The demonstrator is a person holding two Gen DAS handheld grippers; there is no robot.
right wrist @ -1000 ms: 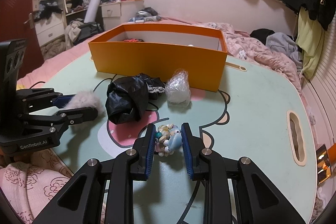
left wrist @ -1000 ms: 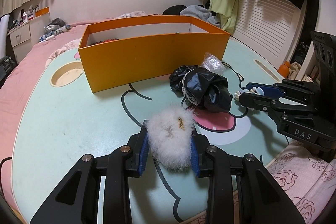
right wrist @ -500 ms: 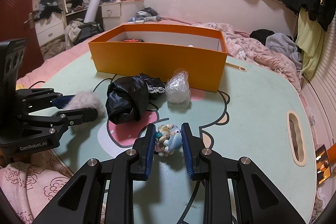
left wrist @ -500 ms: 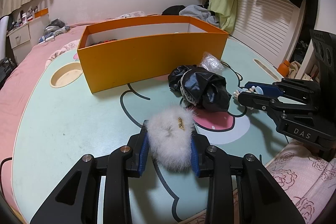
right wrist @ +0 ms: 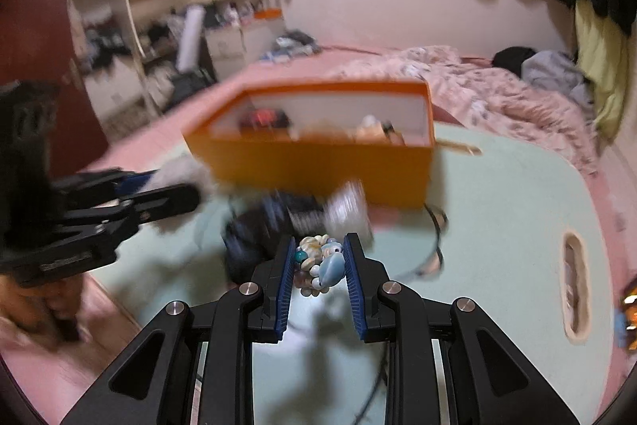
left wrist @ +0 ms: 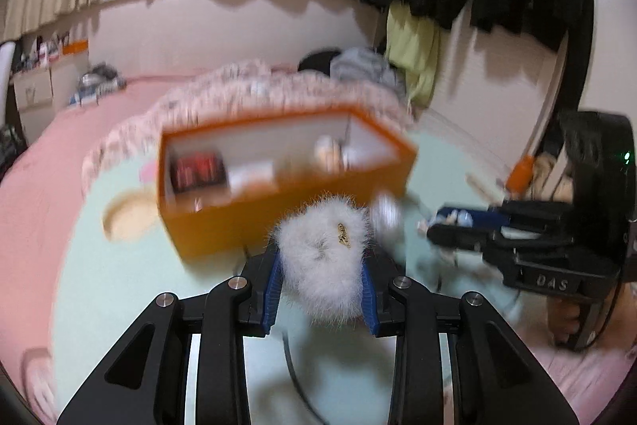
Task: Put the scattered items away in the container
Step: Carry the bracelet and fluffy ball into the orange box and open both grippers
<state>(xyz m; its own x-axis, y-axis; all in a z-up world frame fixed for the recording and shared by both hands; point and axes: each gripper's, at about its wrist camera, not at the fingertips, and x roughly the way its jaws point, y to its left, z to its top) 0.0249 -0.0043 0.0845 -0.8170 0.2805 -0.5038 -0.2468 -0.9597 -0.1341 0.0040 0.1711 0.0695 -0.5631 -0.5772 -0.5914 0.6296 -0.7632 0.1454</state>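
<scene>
- White fluff fills the near foreground of the left wrist view: a furry hair tie (left wrist: 322, 257) with a small gold charm is clamped between the blue pads of the left gripper (left wrist: 320, 271), which is closed on it and carries it clear of the mint-green table (left wrist: 119, 285).
- In the right wrist view the right gripper (right wrist: 318, 267) is likewise closed, on a bead-and-shell bracelet (right wrist: 318, 261) of pale blue and cream pieces, held above the table with its shadow falling below.
- So two of the scattered items are picked up but not yet delivered; both are short of the box, on its near side.
- Just past the right gripper, a crumpled black piece (right wrist: 262, 226) and a small clear wrapped item (right wrist: 348, 208) lie on the table in front of the box, blurred; these look like the work left over.
- Beyond them stands the orange box (right wrist: 318, 162), open-topped with white inner walls. It already holds something red and dark (right wrist: 262, 117) at its left end and pale items (right wrist: 372, 126) toward the right, too blurred to name.
- My reading: the tidy is partway through, with some things stowed, two in transit and at least two waiting.
- Farthest back are a pink bed (right wrist: 497, 94) and hanging clothes.
</scene>
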